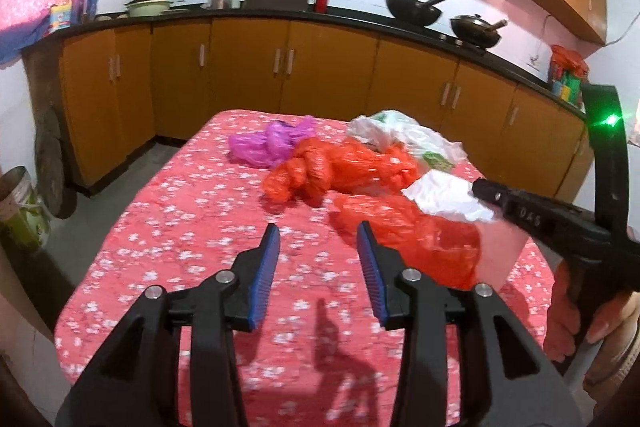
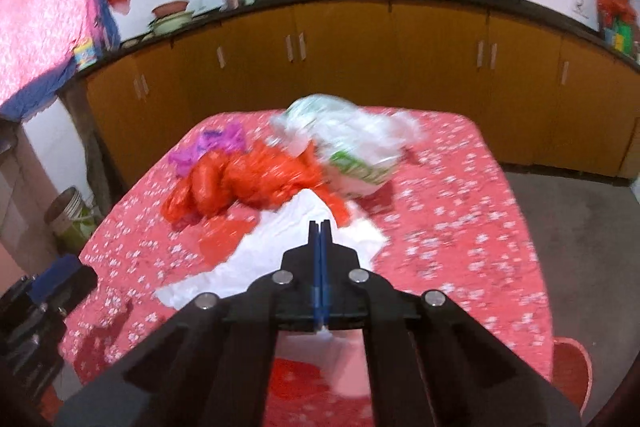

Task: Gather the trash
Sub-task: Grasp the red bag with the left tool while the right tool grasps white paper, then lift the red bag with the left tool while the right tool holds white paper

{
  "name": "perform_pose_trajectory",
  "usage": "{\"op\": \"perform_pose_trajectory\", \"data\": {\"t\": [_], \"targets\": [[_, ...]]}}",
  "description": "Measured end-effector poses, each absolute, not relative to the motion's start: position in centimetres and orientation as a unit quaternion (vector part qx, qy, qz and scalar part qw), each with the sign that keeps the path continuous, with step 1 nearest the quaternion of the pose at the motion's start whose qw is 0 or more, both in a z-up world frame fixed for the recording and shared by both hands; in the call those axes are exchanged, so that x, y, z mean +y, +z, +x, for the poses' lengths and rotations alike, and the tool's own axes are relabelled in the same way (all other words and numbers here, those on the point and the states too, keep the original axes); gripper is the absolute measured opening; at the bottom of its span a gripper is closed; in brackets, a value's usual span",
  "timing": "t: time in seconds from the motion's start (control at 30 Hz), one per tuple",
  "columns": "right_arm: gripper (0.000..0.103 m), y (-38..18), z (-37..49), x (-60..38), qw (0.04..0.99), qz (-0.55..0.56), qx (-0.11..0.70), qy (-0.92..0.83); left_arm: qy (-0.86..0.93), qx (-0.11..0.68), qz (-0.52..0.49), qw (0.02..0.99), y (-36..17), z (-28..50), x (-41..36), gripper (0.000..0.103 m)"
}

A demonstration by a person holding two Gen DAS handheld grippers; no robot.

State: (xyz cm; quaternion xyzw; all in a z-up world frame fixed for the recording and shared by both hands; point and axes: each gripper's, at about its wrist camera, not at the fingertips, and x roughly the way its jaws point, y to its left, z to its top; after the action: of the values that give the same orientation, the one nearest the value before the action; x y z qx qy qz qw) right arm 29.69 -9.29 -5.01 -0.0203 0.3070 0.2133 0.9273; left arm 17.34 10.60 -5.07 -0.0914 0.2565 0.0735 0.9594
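Crumpled plastic bags lie on a table with a red flowered cloth [image 1: 180, 227]. A purple bag [image 1: 268, 143] is at the far side, with a knotted red bag [image 1: 320, 171] and a white bag with green print [image 1: 404, 135] beside it. A flat red bag [image 1: 420, 235] lies nearer. My left gripper [image 1: 318, 227] hovers open over the bare cloth, and the flat red bag is just beyond its right finger. My right gripper [image 2: 320, 223] is shut on a white bag [image 2: 280, 247], which spreads out under and around its fingers. In the left wrist view the right gripper [image 1: 478, 187] comes in from the right with that white bag [image 1: 444, 197] at its tip.
Orange cabinets [image 1: 320, 67] under a dark counter with two woks [image 1: 414, 11] run behind the table. A bucket [image 1: 20, 211] stands on the floor at the left. A red stool [image 2: 572, 367] is by the table's near right corner. A person's hand [image 1: 600, 319] grips the right gripper's handle.
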Motion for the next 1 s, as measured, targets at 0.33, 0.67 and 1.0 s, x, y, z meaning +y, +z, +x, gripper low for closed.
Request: {"op": "perform_pose_trajectory", "data": {"t": [0.33, 0.67, 1.0], "targets": [[0.002, -3.6, 30.3, -13.2, 0.948, -0.013, 0.274, 0.161, 0.019, 0.257, -0.078, 0.963, -4.4, 19.6, 5.7, 0.051], [0.002, -4.5, 30.0, -15.4, 0.948, -0.007, 0.28, 0.151, 0.008, 0.285, -0.065, 0.956, -5.6, 21.9, 3.2, 0.054], [0.002, -4.5, 29.6, -15.8, 0.947, -0.002, 0.281, 0.154, 0.012, 0.315, -0.062, 0.947, -7.1, 23.6, 3.8, 0.02]]}}
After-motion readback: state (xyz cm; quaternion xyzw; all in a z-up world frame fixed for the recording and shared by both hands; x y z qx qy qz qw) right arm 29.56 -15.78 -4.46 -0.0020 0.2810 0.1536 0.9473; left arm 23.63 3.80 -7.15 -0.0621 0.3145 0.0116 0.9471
